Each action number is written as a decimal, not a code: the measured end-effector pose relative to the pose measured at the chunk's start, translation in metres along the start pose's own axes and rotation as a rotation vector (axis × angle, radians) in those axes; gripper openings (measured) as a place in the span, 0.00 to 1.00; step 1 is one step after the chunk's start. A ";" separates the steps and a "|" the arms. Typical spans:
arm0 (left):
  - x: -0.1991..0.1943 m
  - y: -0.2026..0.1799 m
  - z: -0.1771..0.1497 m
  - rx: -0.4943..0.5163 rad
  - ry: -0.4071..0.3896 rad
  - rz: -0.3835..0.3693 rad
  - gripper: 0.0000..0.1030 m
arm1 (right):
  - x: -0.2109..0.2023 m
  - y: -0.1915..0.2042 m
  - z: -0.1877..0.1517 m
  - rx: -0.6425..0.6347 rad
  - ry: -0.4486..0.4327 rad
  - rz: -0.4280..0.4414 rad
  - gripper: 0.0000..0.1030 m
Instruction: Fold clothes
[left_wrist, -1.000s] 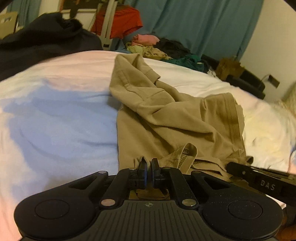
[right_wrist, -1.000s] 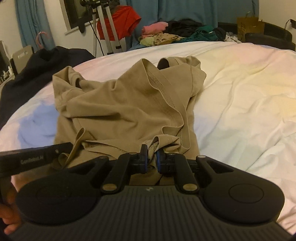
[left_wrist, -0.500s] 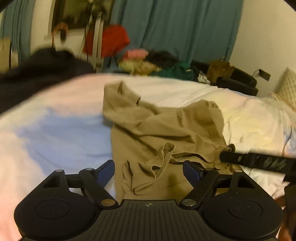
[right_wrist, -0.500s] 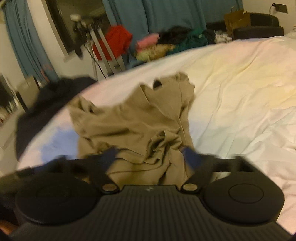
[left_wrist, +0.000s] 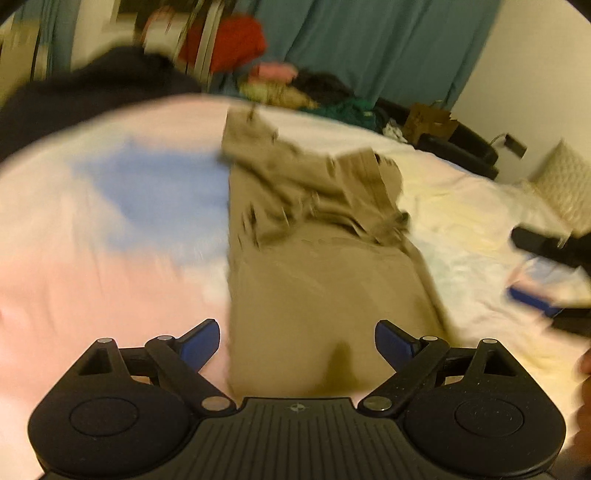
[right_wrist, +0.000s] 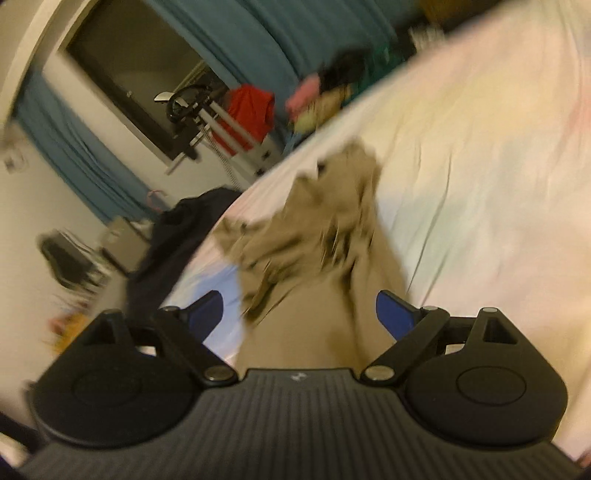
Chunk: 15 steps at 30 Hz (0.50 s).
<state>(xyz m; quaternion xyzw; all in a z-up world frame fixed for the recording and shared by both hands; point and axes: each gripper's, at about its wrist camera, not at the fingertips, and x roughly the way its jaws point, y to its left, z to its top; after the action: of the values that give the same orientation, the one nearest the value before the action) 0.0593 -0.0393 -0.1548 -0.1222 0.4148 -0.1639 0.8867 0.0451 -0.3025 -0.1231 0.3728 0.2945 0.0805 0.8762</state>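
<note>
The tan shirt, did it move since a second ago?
Yes. The tan shirt was bunched up by the pale blue patch on the sheet; now its near end lies flat, stretched toward the camera, released from both hand-held grippers.

Dim warm light, heavy motion blur

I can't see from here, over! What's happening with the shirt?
Left gripper opening, right gripper open, both empty. Tan shirt on bed, half folded. Nothing blocking.

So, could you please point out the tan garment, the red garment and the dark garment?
tan garment (left_wrist: 325, 302), left wrist view, flat near part.
red garment (left_wrist: 236, 40), left wrist view, middle.
dark garment (left_wrist: 92, 96), left wrist view, top.
</note>
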 end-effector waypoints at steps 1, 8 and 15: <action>-0.003 0.005 -0.004 -0.054 0.020 -0.038 0.89 | 0.003 -0.004 -0.003 0.041 0.022 0.013 0.88; 0.018 0.046 -0.023 -0.364 0.144 -0.171 0.79 | 0.022 -0.008 -0.017 0.129 0.108 0.059 0.89; 0.023 0.062 -0.027 -0.453 0.029 -0.228 0.74 | 0.025 -0.022 -0.018 0.186 0.140 0.043 0.88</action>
<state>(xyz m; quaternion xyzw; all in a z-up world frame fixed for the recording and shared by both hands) 0.0640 0.0059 -0.2095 -0.3616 0.4372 -0.1675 0.8063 0.0533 -0.2978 -0.1599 0.4521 0.3531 0.0978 0.8132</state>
